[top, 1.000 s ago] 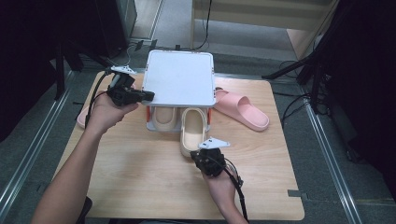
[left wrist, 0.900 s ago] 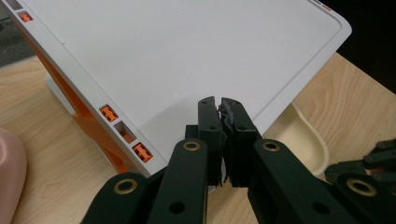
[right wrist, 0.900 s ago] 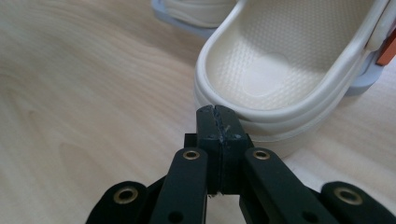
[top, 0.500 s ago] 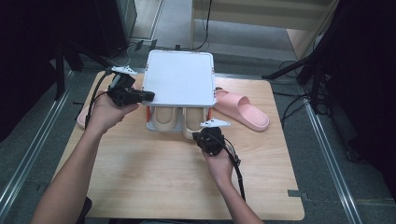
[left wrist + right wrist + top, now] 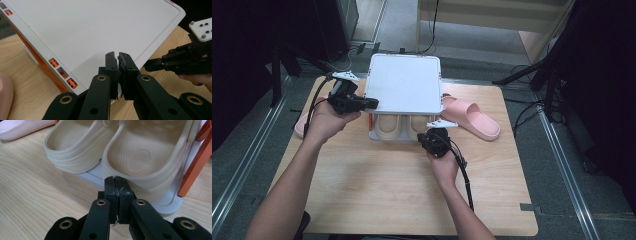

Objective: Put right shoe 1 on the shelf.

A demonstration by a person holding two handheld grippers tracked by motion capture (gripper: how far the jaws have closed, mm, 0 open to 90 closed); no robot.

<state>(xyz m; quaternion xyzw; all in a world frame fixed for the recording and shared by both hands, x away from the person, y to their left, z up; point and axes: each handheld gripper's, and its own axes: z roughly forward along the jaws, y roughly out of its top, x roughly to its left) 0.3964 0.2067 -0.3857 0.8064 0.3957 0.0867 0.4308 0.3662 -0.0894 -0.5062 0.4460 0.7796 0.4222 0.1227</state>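
Your right tongs (image 5: 116,180) are clenched against the heel of the right-hand beige clog (image 5: 147,157) on the white rack (image 5: 404,82), while your left tongs (image 5: 117,58) rest clenched on its top.

No lettering legible anywhere — no labels, brands, numbers (or signs).

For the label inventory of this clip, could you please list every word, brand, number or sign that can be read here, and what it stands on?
None: no readable text on the white shoe rack, the beige clogs, the pink slides or the left gripper and right gripper.
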